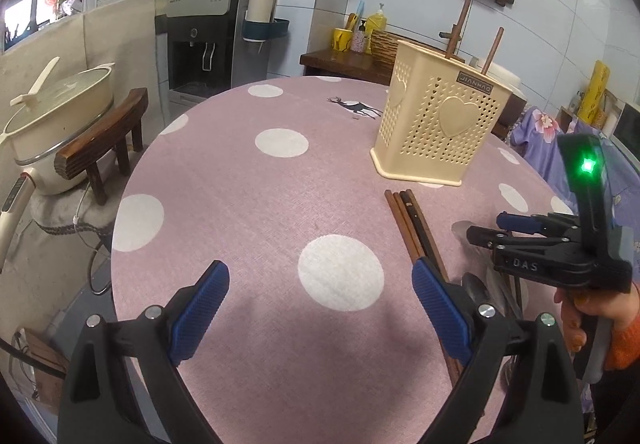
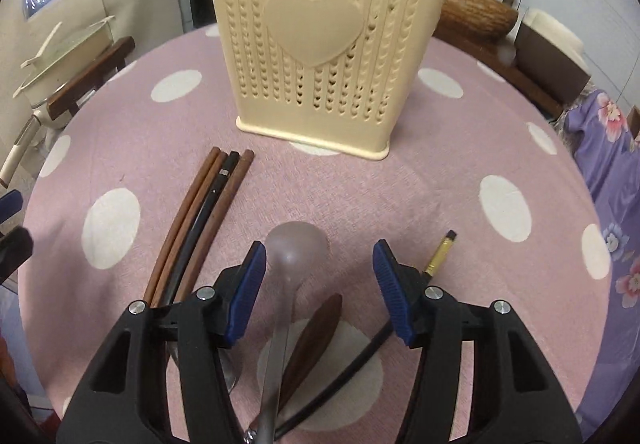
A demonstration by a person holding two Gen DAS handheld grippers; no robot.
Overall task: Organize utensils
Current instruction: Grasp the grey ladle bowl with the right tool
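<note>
**Q:** Left wrist view: what is shown?

**A:** My left gripper (image 1: 320,308) hangs with jaws spread wide and nothing between them, over bare tablecloth (image 1: 224,179). The landmark is the cream holder (image 1: 436,123), standing upright on the far side, with two wooden sticks (image 1: 493,47) already poking out of its top. A bundle of chopsticks (image 1: 404,211) lies just in front of the holder's base. My right gripper (image 1: 486,230) shows side-on to the holder's near right, held in a hand (image 1: 580,312).

**Q:** Right wrist view?

**A:** My right gripper (image 2: 319,284) is released; its jaws straddle a clear ladle (image 2: 298,248) without pressing on it. The ladle lies in front of the holder (image 2: 324,47), bowl toward it. A brown wooden spoon (image 2: 316,332) and a black chopstick (image 2: 360,360) lie beside its handle; a gold-tipped one (image 2: 440,254) lies to the right. The chopstick bundle (image 2: 204,215) lies left of the ladle.

**Q:** Which step is this?

**A:** I judge it the approach to a pick, with most utensils still unsorted. Next I must clench on the ladle alone, clear of the wooden spoon, then lift it over the holder's rim.
</note>
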